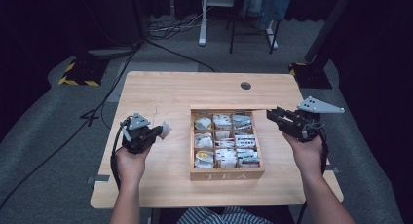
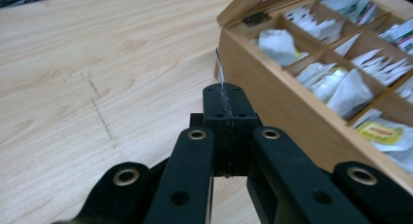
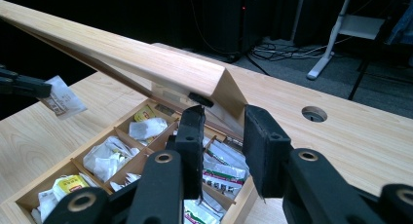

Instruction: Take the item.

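A wooden tea box point(image 1: 226, 175) marked TEA stands in the middle of the table, its compartments full of tea bags. Its lid point(image 1: 229, 107) is raised. My right gripper point(image 1: 271, 114) is shut on the lid's right end. In the right gripper view the jaws point(image 3: 225, 112) clamp the end of the lid point(image 3: 146, 63) above the open box. My left gripper point(image 1: 159, 130) hovers left of the box, shut on a white tea bag point(image 1: 166, 128). In the left gripper view that bag point(image 2: 219, 70) sticks up edge-on from the closed jaws point(image 2: 225, 95), beside the box's wall point(image 2: 292, 117).
A round cable hole point(image 1: 245, 85) lies in the table's far right part. Bare tabletop point(image 1: 146, 95) spreads left of and behind the box. Beyond the table stand a stand's legs point(image 1: 202, 36) and loose cables on the floor.
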{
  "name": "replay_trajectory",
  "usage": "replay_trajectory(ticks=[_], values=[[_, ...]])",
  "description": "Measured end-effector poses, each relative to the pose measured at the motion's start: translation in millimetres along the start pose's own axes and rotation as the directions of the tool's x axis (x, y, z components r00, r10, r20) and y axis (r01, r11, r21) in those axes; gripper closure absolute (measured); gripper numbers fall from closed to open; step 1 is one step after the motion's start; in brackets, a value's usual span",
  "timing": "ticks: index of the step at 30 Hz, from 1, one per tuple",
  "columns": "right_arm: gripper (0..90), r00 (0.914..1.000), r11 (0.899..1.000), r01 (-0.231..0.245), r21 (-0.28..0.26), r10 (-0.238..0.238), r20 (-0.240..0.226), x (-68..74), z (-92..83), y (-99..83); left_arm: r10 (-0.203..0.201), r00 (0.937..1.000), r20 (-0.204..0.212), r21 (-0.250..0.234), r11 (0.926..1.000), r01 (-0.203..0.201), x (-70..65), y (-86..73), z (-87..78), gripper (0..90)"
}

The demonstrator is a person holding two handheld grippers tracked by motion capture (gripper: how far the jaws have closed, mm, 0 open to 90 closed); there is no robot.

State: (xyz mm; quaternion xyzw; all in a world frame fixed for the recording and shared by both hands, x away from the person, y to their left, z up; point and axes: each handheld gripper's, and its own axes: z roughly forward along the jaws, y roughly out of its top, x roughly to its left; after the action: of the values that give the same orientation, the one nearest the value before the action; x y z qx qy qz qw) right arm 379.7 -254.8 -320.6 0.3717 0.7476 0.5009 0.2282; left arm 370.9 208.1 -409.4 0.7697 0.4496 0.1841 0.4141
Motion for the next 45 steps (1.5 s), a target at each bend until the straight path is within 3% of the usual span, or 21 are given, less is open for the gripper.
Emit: replay_trajectory(ticks=[18,29,37,38,45], values=[[68.8,1.0,1.0,-0.001,0.004,0.001,0.0,0.1,0.7,-0.5,-0.114,0.9929,0.033,0.026,0.9932,0.113,25.3,-21.2,18.9,89.7],[68.0,1.0,1.0,-0.005,0.009,0.005,0.0,0.7,1.1,-1.3,-0.147,0.9882,0.044,0.045,0.9885,0.145,32.2,-28.4,29.8,89.6],[67.6,1.0,1.0,-0.006,0.011,0.006,0.001,0.5,1.6,-1.5,-0.147,0.9886,0.033,0.068,0.9872,0.144,33.2,-32.2,38.5,89.0],[67.6,1.0,1.0,-0.006,0.011,0.006,0.001,0.5,1.5,-1.5,-0.136,0.9904,0.022,0.074,0.9882,0.134,33.5,-32.1,38.6,85.9],[67.6,1.0,1.0,-0.005,0.012,0.005,-0.002,0.1,1.5,-1.5,-0.166,0.9854,-0.039,0.101,0.9804,0.169,36.8,-31.8,41.0,53.0]])
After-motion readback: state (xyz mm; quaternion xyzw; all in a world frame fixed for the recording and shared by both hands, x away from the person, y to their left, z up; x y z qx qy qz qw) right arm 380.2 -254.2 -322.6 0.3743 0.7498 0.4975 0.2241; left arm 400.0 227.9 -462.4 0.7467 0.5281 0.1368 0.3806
